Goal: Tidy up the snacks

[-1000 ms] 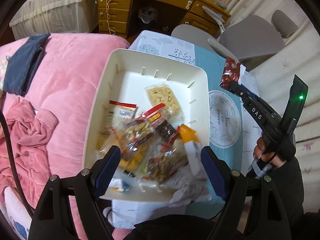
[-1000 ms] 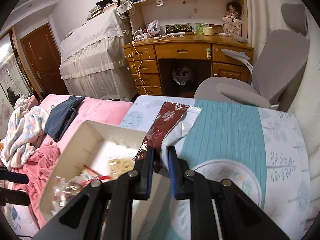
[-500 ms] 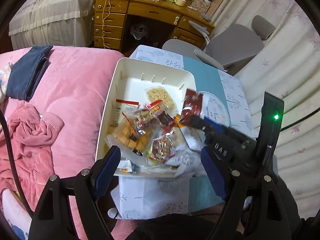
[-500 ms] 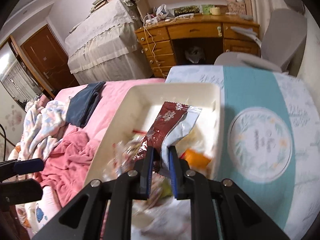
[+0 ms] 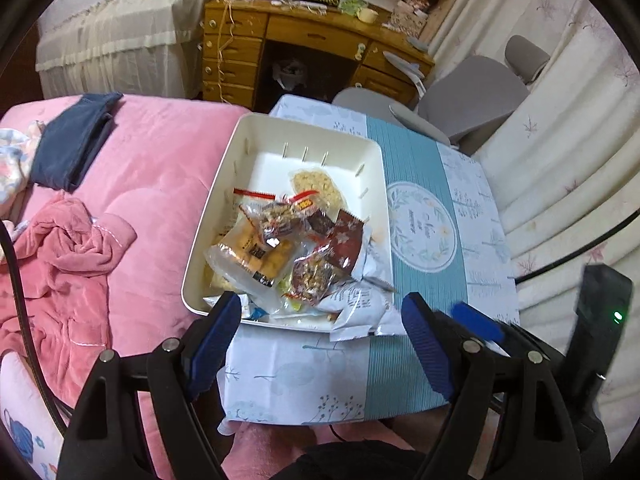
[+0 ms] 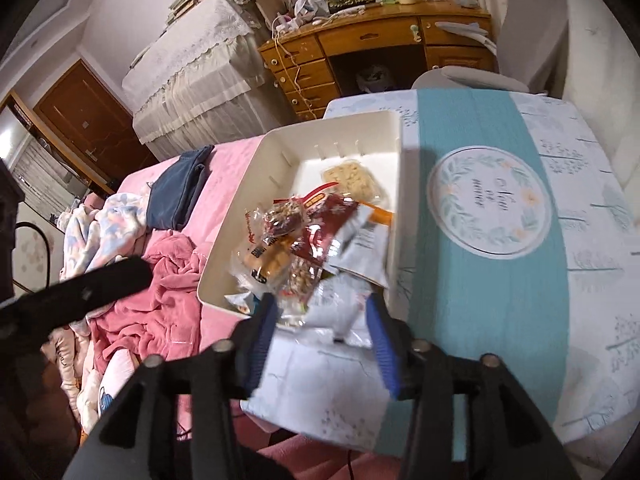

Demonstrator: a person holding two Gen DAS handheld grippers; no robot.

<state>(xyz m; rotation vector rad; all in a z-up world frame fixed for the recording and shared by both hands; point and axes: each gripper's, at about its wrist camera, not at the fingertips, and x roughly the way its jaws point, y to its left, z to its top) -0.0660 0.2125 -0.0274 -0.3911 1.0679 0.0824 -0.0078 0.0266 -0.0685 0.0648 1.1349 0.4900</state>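
Left wrist view, near to far: left gripper [image 5: 320, 328] hangs w/ fingers spread wide, nothing between them, just short of the near rim of the white bin [image 5: 308, 132]. Probably parked there so it's out of the way but ready to steady the bin. Right gripper [image 6: 320, 328] likewise spread apart and empty, tips by the bin's near right corner. Bin sits at the left edge of the table w/ teal cloth [image 5: 416, 208], prob. so snacks can be dropped in from the person's side. Snacks heaped at the near end: white pouch [image 5: 360, 304] spills over the near rim, dark red packet [image 5: 346, 240] lies on top of the pile, clear cookie bag [image 5: 252, 256] to its left, pale cracker pack [image 5: 316, 186] alone further back. Far end of bin bare, so room to spread things. Beyond: desk [image 5: 316, 36] and grey chair [image 5: 472, 96].
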